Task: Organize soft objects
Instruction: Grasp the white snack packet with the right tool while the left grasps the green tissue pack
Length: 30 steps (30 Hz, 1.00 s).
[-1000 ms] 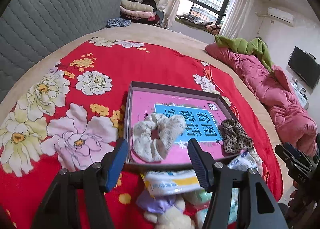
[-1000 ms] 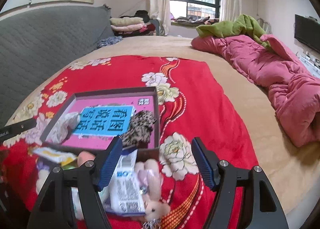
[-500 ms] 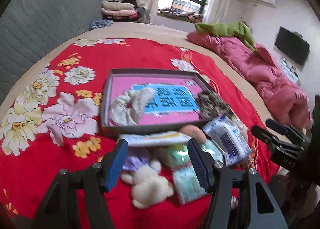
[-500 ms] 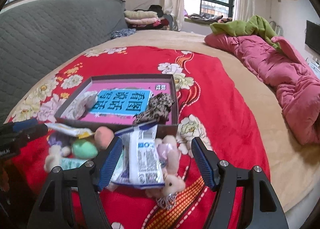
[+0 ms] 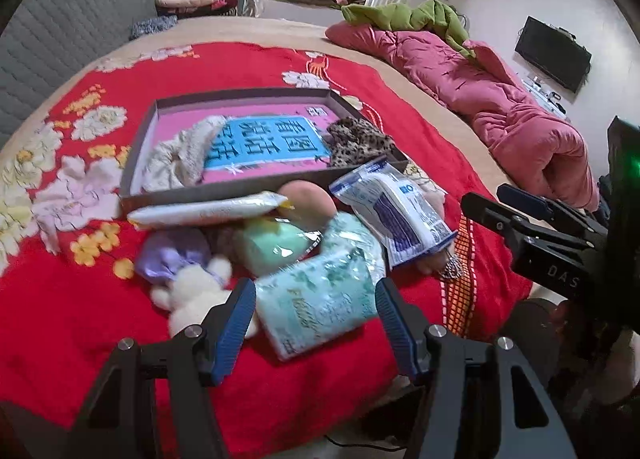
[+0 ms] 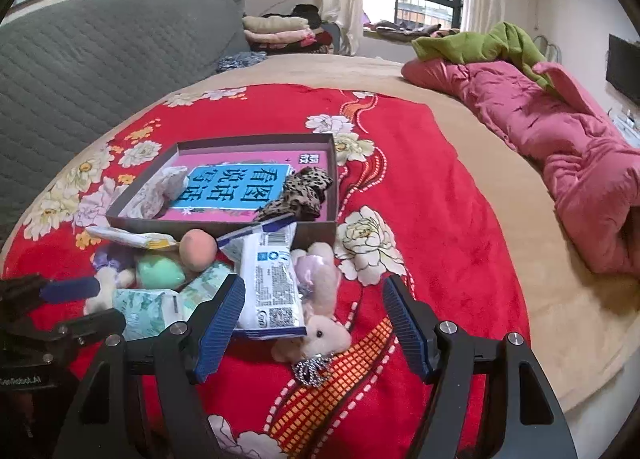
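Observation:
A dark shallow box with a pink and blue card bottom lies on the red floral blanket. A cream scrunchie and a leopard scrunchie lie in it. In front of the box lies a pile: a green tissue pack, a white-blue packet, a peach ball, a green ball, a white and purple plush and a pink plush bunny. My left gripper hangs open just before the tissue pack. My right gripper is open over the packet and bunny.
A pink quilt and a green blanket lie along the bed's right side. A grey padded headboard stands on the left. The bed's near edge lies just below both grippers. Folded clothes are stacked at the back.
My left gripper has drawn back from over the box and swung right, so the pile and tissue pack now lie before it. The right gripper has pulled back slightly. Both stay open.

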Each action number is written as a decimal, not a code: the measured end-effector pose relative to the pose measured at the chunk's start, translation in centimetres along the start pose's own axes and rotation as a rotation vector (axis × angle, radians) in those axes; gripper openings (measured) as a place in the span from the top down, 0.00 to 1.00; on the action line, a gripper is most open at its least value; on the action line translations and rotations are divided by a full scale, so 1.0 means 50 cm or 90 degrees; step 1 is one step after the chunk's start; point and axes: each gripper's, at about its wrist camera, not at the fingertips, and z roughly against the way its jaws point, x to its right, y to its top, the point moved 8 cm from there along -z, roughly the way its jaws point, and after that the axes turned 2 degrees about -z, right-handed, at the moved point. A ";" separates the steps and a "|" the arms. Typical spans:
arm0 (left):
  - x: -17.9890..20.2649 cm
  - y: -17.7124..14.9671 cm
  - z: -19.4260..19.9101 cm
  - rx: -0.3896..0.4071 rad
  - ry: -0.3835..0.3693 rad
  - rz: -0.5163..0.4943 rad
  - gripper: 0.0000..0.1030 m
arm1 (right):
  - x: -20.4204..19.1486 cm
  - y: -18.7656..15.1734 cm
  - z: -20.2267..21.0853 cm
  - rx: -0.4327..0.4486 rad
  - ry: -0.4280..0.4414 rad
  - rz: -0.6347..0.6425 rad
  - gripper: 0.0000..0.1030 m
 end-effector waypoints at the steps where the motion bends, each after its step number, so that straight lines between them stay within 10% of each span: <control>1: 0.002 -0.003 -0.003 -0.005 -0.004 0.004 0.40 | 0.000 -0.002 -0.001 -0.002 0.002 -0.002 0.29; 30: -0.003 -0.009 -0.095 -0.057 0.004 0.037 0.39 | -0.052 -0.023 -0.112 -0.060 0.028 0.040 0.29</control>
